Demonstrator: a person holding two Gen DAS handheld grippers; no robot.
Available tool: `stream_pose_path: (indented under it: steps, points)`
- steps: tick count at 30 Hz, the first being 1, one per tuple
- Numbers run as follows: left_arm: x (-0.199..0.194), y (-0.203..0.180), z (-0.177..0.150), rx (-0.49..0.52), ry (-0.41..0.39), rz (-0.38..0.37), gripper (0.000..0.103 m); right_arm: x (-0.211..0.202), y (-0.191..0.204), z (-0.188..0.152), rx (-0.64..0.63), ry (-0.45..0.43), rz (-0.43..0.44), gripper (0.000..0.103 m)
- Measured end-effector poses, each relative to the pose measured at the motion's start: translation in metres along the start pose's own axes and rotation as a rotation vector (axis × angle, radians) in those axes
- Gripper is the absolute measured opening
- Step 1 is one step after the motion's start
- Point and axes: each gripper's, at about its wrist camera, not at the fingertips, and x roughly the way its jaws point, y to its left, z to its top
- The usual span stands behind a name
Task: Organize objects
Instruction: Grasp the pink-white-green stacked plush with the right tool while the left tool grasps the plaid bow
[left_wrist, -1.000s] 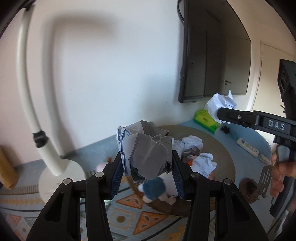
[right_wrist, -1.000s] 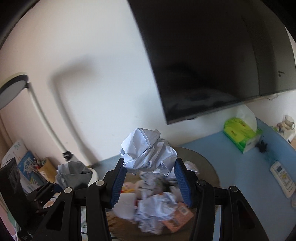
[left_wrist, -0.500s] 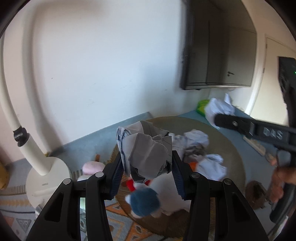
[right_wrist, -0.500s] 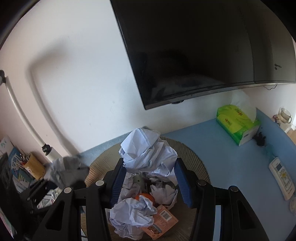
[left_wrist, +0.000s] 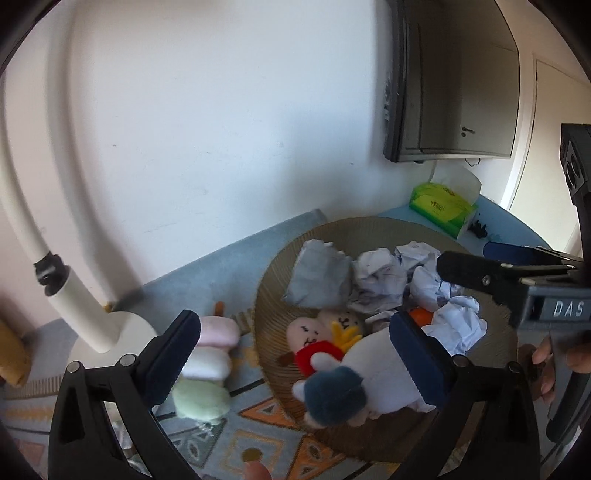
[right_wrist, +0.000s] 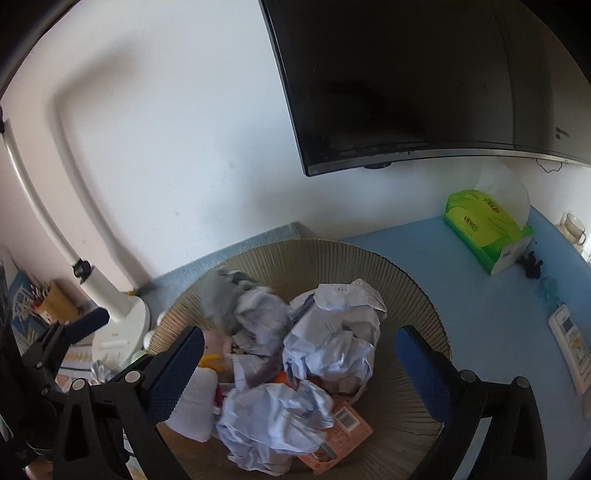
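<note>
Low in the left wrist view, the left hand-held gripper (left_wrist: 295, 350) stood wide with nothing between its blue pads; its jaws had just been opening. A second ago they were pinched on a grey crumpled wad (left_wrist: 319, 275), which now lay in the basket (left_wrist: 266, 291) toward the back, left of centre in the frame, against the ribbed wall. Nearer the gripper, stuffed toys (left_wrist: 332, 354) filled the front of the basket, and a pastel plush (left_wrist: 207, 365) lay outside it on the patterned mat at lower left.

Low in the right wrist view, the right hand-held gripper (right_wrist: 299, 369) was likewise spread wide and empty, its jaws also just opened. The white paper ball (right_wrist: 332, 332) it had gripped a moment earlier now rested on the heap of crumpled paper in the middle of the basket (right_wrist: 413, 295), with the grey wad (right_wrist: 221, 299) showing behind it at centre left.

Both drops looked done, so each gripper seemed free to fetch more. Farther back, at right of that frame, a green tissue box (right_wrist: 484, 230) sat on the blue desk (right_wrist: 461, 295), with a remote (right_wrist: 570, 347) at the right edge, below a dark screen (right_wrist: 424, 74) on the wall.
</note>
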Motion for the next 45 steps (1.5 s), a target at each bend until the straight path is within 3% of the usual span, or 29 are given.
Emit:
stream_pose_path:
  steps: [10,22,33,45]
  points:
    - [-0.034,0.041,0.001,-0.035,-0.023,0.074,0.102,-0.026,0.031,0.009,0.004,-0.05,-0.001,0.103]
    - [-0.094,0.112,-0.013,-0.097,-0.06,0.179,0.102,-0.065,0.116,0.013,-0.104,-0.098,0.059,0.103]
    - [-0.082,0.149,-0.077,-0.15,0.026,0.182,0.102,-0.031,0.179,-0.032,-0.171,0.032,0.135,0.103]
    - [-0.045,0.143,-0.121,-0.145,0.122,0.174,0.102,0.031,0.213,-0.085,-0.113,0.175,0.142,0.103]
